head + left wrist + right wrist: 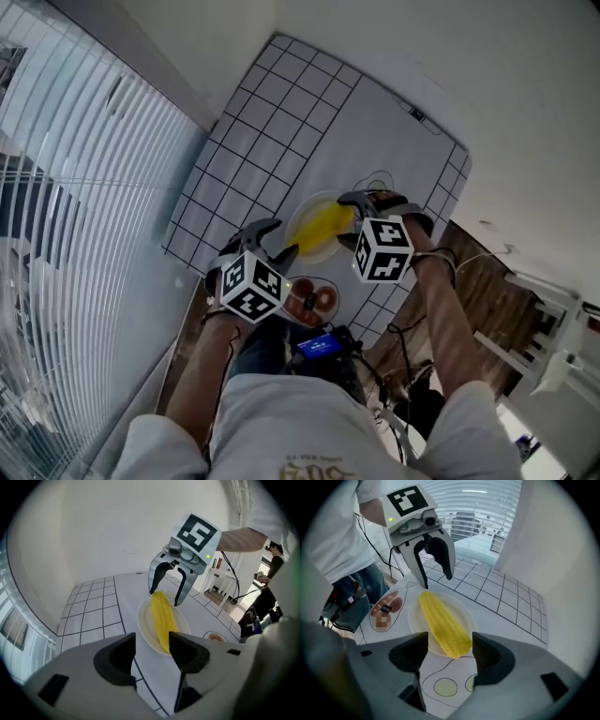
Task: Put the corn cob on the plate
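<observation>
A yellow corn cob [325,225] lies lengthwise on a small white plate [296,246] in the middle of the gridded mat. The left gripper [274,240] hovers open at the plate's near-left side, nothing between its jaws. The right gripper [360,212] hovers open at the cob's other end, also empty. In the left gripper view the cob [162,618] rests on the plate [146,626] beyond my jaws [152,654], with the right gripper [165,597] above its far tip. The right gripper view shows the cob [441,621], the plate [467,613] and the left gripper [437,581] opposite.
The white mat [281,122] has a black grid and printed food pictures: fried eggs [446,686] and meat [386,609]. Window blinds [75,187] run along the left. White furniture [553,337] and cables stand on wooden floor at the right.
</observation>
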`<state>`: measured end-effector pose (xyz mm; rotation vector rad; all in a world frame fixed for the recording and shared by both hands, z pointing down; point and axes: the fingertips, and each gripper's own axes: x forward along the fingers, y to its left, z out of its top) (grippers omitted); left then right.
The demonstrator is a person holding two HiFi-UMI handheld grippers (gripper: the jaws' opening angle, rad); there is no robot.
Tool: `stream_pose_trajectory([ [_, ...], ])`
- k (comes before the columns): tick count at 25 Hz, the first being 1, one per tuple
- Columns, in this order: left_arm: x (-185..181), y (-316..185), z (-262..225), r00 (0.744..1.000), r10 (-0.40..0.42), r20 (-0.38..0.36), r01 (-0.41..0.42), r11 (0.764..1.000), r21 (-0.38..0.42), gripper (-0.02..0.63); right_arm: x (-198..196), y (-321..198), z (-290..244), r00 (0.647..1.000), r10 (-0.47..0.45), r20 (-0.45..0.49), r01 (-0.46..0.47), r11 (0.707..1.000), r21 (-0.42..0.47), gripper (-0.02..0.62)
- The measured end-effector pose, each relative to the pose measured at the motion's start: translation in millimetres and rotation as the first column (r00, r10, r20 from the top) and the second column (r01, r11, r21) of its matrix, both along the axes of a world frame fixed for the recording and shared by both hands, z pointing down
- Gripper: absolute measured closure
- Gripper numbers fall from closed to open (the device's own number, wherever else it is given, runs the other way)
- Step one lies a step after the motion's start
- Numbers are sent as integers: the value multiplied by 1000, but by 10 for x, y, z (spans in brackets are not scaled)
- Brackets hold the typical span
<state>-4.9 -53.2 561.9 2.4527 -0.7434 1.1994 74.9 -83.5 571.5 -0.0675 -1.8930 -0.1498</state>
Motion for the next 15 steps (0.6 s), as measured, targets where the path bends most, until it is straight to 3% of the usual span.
stream_pose_trajectory([
  [10,-115,-22,-171,1000,-26,-11,27,999,33,396,-1,72,-188,995,86,45,-86,996,-8,295],
  [15,-185,-75,-368,998,-53,-36,56,994,91,439,-34,137,-419,967,203,156,-202,979,-22,334],
])
